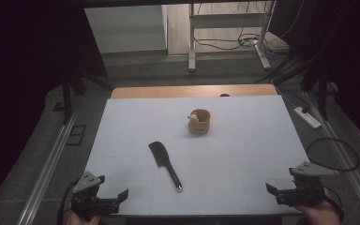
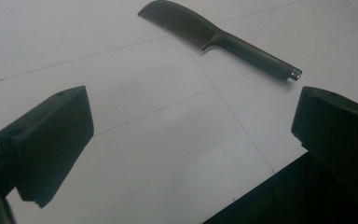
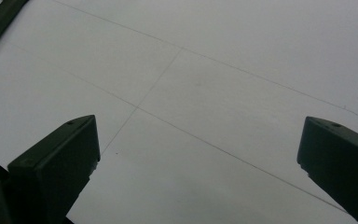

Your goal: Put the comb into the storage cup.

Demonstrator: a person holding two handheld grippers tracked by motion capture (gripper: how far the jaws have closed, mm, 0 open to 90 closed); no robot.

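A white sheet covers nearly the whole table, leaving a strip of bare wood along the far edge. Thin lines divide the sheet into rectangles (they show plainly in both gripper views). A round wooden holder stands upright on the far half of the sheet, right of centre, with a small pale figure at its left rim. On the grey floor beyond stand the legs of a metal frame, with loose cables lying between them. A white power strip lies on the floor to the right, and a metal rail runs along the left side.
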